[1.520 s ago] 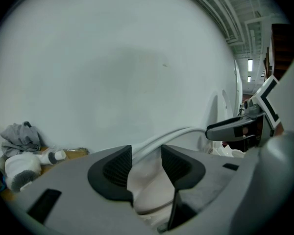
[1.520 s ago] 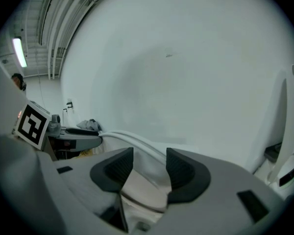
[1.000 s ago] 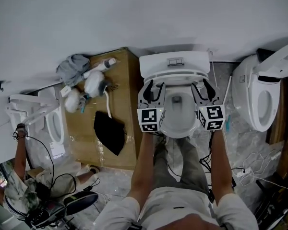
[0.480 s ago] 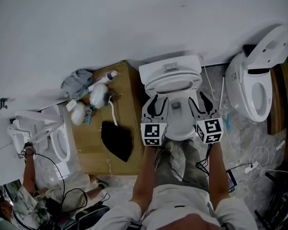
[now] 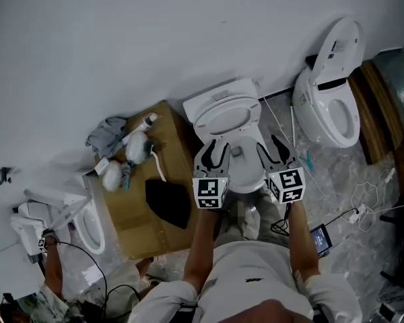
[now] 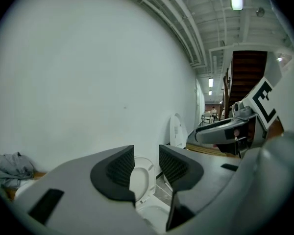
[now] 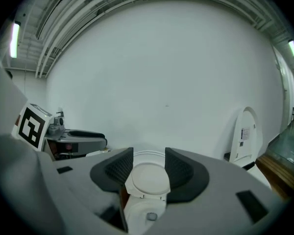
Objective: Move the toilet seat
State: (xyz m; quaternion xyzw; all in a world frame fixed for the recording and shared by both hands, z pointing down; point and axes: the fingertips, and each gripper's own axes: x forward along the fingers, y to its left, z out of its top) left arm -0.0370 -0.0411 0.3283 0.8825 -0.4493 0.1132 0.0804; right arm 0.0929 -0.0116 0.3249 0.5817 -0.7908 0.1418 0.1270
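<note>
The white toilet seat (image 5: 227,118) stands raised against the tank (image 5: 212,99), above the open bowl (image 5: 248,175). My left gripper (image 5: 214,147) hovers over the bowl's left side. Its jaws have just been closing and are shut, with nothing between them. My right gripper (image 5: 277,145) hovers over the bowl's right side, also shut and holding nothing. In the left gripper view the raised seat (image 6: 139,180) shows beyond the left gripper (image 6: 146,168), apart from it. In the right gripper view the seat (image 7: 147,177) stands well beyond the right gripper (image 7: 148,168).
A second toilet (image 5: 326,106) with its lid up stands at the right. Left of the toilet is a brown crate (image 5: 138,231) carrying a black cloth (image 5: 168,204) and white bundles. Another toilet (image 5: 87,224) and a person (image 5: 54,281) are at lower left. Cables (image 5: 363,214) lie on the floor.
Both grippers have lifted up and drawn back from the sides of the bowl toward the person. The seat stays raised against the tank.
</note>
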